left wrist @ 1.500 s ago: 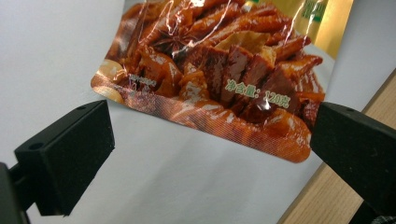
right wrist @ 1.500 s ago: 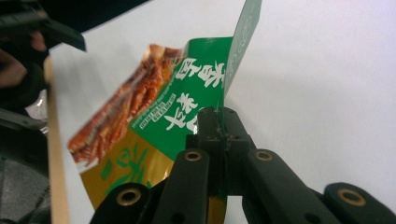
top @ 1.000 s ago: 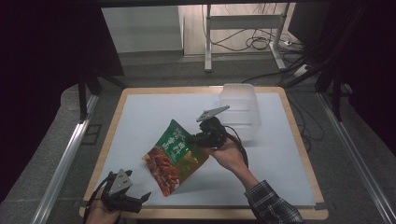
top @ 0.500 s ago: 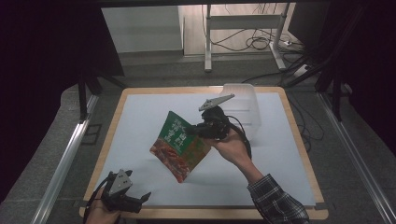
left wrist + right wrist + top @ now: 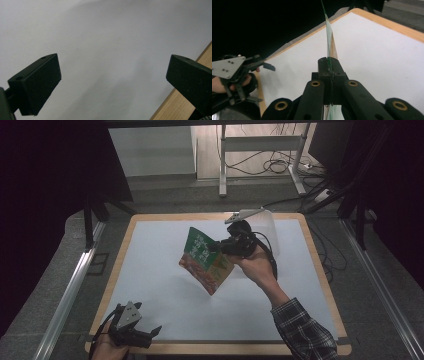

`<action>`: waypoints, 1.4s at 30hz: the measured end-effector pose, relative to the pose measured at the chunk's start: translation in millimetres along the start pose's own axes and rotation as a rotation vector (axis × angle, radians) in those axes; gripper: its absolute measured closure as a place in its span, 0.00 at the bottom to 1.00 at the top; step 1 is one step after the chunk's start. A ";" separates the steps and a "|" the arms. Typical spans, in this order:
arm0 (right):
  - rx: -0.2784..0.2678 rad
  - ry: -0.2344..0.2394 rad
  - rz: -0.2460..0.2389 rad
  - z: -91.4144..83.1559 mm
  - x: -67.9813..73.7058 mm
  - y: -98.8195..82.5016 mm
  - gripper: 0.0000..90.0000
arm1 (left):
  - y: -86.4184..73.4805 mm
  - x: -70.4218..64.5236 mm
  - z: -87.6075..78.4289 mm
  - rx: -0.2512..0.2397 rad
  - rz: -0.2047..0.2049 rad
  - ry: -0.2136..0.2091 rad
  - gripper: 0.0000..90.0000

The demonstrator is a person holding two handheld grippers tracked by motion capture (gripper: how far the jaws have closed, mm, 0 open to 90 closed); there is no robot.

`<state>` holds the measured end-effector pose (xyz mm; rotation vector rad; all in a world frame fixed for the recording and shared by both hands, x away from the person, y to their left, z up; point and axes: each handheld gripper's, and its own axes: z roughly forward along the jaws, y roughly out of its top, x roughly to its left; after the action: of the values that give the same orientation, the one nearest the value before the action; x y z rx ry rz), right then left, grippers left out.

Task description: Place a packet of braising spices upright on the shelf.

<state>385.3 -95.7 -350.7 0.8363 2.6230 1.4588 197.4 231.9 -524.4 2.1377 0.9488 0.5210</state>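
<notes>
Lifting: right gripper clenched on edge of snack bag, bag hanging tilted above white table | left gripper released, at near edge | risk: thin-edge pinch may slip, dropping bag.

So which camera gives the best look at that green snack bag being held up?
The high view: it shows the snack bag face-on, green top and printed front, pinched at one edge by the right gripper above the table. The right gripper view catches the bag edge-on, a thin sliver between shut jaws. The left gripper view looks at bare tabletop.
</notes>
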 end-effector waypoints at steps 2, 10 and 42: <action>-0.002 -0.017 0.002 -4.4 -3.6 3.1 0.99 | 0.0 0.0 0.0 0.000 0.000 0.000 0.00; -0.039 -0.042 0.043 -24.3 -20.6 19.5 0.99 | 0.0 0.1 0.3 -0.003 -0.001 0.000 0.00; -0.097 -0.237 0.058 -73.7 -79.5 61.5 0.99 | 0.1 0.1 0.8 0.000 0.001 0.000 0.00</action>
<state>460.2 -164.4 -278.7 1.0136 2.3564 1.3911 198.0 231.6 -524.9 2.1386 0.9484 0.5217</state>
